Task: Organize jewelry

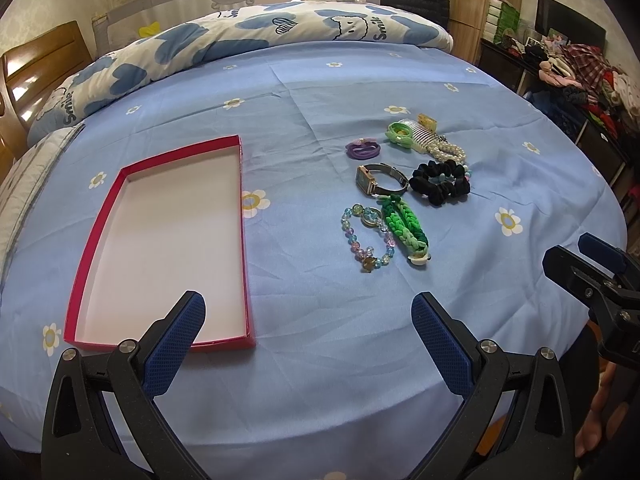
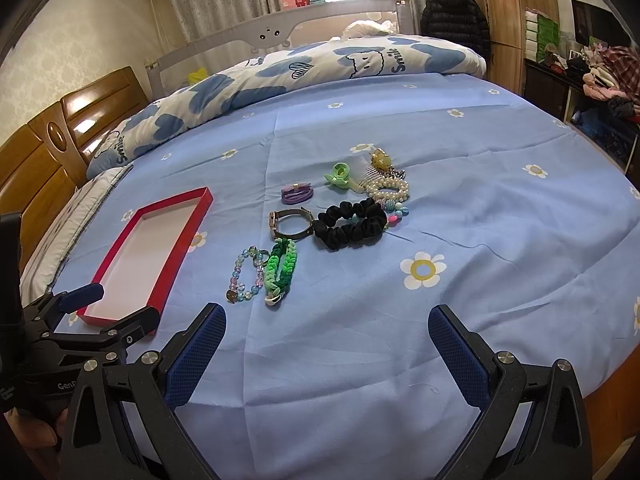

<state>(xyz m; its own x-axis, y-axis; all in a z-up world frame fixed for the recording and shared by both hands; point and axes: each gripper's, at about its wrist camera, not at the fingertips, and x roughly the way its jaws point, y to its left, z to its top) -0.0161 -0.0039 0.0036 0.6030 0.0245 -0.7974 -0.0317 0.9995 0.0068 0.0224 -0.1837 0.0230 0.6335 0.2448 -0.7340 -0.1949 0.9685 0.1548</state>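
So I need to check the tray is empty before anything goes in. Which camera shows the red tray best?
The left wrist view: the red tray lies close, its whole white floor visible and bare. In the right wrist view the tray sits off to the side, foreshortened, with the left gripper covering its near corner.

Left gripper (image 1: 308, 312) and right gripper (image 2: 326, 324): fingers spread wide, holding nothing, side by side, both hovering.

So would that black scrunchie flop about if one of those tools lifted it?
Probably: the black scrunchie looks like soft ruffled cloth, so it should sag and squash. It seems light, and unlikely to roll on the bedsheet.
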